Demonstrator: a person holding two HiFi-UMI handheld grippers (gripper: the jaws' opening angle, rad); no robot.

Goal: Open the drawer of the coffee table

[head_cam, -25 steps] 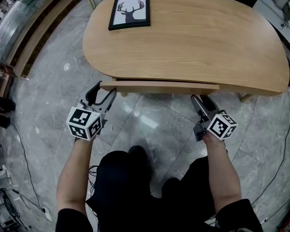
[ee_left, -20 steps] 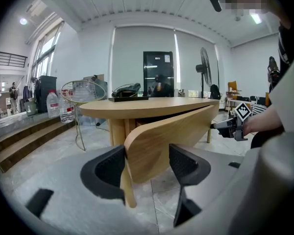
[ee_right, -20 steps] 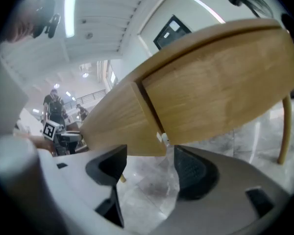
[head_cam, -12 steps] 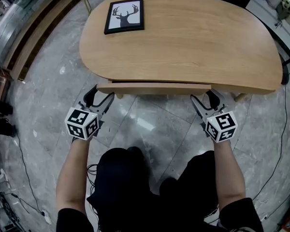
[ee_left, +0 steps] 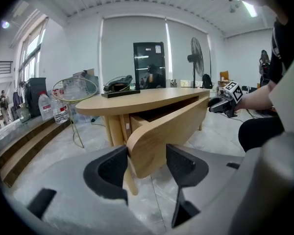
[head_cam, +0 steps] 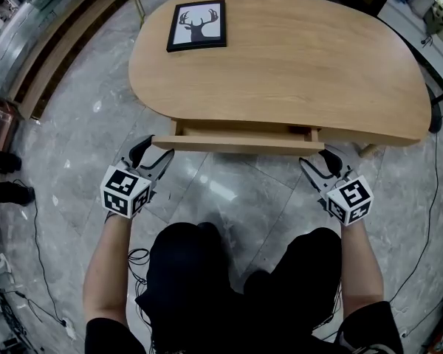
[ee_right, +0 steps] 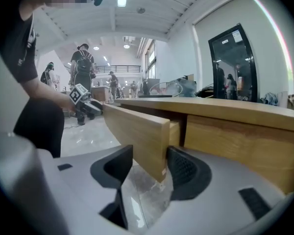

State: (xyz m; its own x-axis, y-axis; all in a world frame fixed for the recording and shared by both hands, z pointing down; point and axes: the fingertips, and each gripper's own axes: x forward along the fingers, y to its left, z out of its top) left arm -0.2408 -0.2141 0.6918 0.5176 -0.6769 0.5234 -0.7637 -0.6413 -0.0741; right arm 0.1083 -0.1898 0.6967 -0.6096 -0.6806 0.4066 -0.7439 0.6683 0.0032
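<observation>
A grey marble floor (head_cam: 229,190) spread under a kidney-shaped wooden coffee table (head_cam: 295,57) in a bright hall with tall windows, a standing fan (ee_left: 196,58) and a dark glass door (ee_left: 148,65) at the back wall. A black-framed picture of a stag's head (head_cam: 198,25) lay flat near the far left of the tabletop. Black cables (head_cam: 37,234) trailed over the floor at the left.

The drawer (head_cam: 240,143) sat under the near edge of the table, pulled out part of the way, so that a strip of its inside showed between its long curved front panel and the tabletop. The person stood facing it, with 1 gripper at each end of the panel.

The left gripper (head_cam: 153,152) was at the panel's rounded left end. Its jaws had just been closing, and in the left gripper view that end stood between the 2 black pads, which lay against it. The right gripper (head_cam: 321,161) was at the square right end. Its jaws had also just been closing, at a middling width, and the panel's end filled the gap between its pads. Both marker cubes faced up toward the head camera.

Several people (ee_right: 82,62) stood far off in the hall beyond the left gripper.
</observation>
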